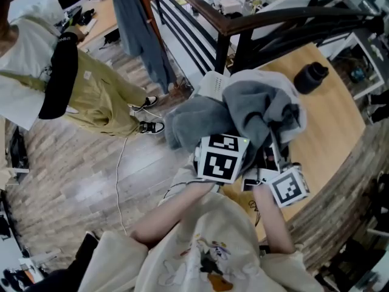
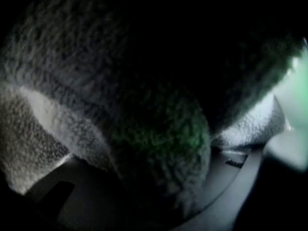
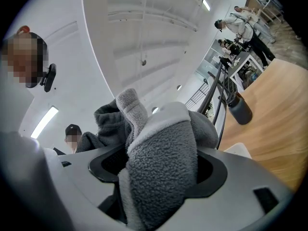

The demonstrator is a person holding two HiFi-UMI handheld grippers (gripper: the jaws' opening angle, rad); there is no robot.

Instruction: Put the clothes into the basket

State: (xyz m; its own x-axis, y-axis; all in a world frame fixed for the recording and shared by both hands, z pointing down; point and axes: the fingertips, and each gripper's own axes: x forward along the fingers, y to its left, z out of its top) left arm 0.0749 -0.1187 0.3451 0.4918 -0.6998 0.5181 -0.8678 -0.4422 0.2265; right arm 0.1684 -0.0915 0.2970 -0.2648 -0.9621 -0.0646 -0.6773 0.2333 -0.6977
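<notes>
Not done: fleece not in basket yet, held up over near-left table edge. White basket, partly hidden, just beyond it on far left.

Left gripper pinches fleece fold. Right gripper is clamped on thick bunch.

Fleece: grey, fluffy, paler lining, crumpled, hanging slack.

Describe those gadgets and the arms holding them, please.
Each gadget carries a white cube with black square markers: left cube, right cube. The right gripper has a smooth pale grey shell with a dark oval opening. The person wears a loose cream top with a cartoon print; the forearms are uncovered.
</notes>
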